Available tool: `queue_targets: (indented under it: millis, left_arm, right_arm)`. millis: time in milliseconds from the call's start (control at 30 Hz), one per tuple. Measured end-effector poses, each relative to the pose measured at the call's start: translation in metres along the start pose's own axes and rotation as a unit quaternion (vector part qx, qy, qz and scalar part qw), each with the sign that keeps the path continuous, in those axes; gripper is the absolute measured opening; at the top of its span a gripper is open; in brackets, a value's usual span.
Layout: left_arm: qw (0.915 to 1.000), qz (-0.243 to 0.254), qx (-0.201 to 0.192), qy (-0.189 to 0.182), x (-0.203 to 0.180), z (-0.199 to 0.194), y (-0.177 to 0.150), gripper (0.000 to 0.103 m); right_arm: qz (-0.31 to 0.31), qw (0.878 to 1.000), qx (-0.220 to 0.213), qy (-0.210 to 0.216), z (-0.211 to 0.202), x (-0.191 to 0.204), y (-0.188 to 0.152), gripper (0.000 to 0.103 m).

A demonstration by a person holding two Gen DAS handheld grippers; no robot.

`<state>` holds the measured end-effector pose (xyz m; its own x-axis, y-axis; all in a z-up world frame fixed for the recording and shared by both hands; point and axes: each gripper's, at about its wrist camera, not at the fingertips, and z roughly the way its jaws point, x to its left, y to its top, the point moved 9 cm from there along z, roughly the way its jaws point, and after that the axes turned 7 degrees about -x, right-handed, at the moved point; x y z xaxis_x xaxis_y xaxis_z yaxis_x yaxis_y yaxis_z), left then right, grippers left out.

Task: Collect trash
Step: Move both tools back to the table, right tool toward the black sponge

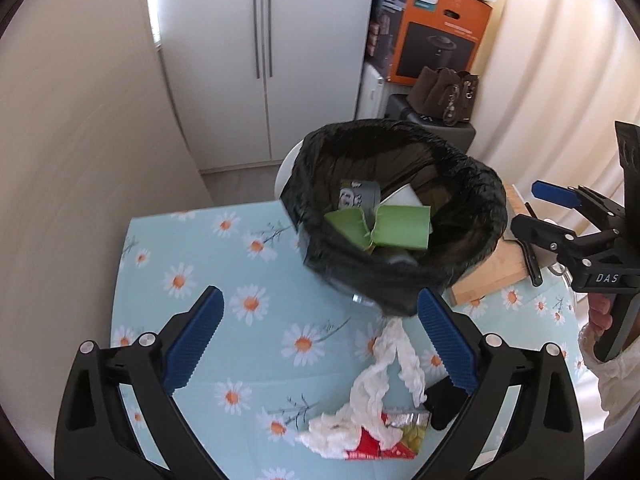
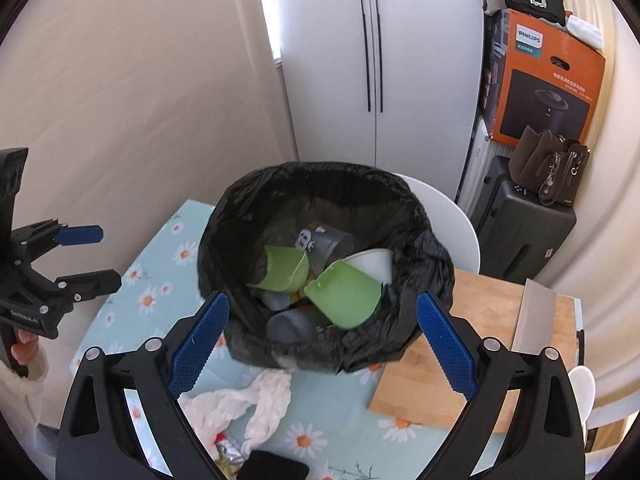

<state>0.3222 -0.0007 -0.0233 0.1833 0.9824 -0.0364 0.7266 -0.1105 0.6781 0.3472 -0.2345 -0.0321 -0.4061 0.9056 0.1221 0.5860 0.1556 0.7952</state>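
Crumpled tissue [image 1: 376, 392] and a wrapper [image 1: 394, 438] lie on your desk [image 1: 248, 340] just beside the lined bin [image 1: 400, 216], presumably next. Both tongs, left [image 1: 320, 344] and right [image 2: 322, 346], gape empty.

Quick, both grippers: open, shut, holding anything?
Left gripper: open, empty, above the tissue.
Right gripper: open, empty, at the bin.

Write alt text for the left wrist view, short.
The open left gripper hovers over a daisy-print tablecloth, aimed at crumpled white tissue and a foil wrapper lying before a black-lined trash bin holding green cups. The right gripper, also open, sits at right.
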Motion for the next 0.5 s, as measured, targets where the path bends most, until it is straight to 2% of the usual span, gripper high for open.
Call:
queue_targets:
  millis: [500]
  left_arm:
    - [0.9993, -0.023, 0.011, 0.027, 0.007, -0.030, -0.058, 0.097]
  right_arm:
    - [-0.017, 1.000, 0.024, -0.002, -0.030, 0.019, -0.044, 0.091]
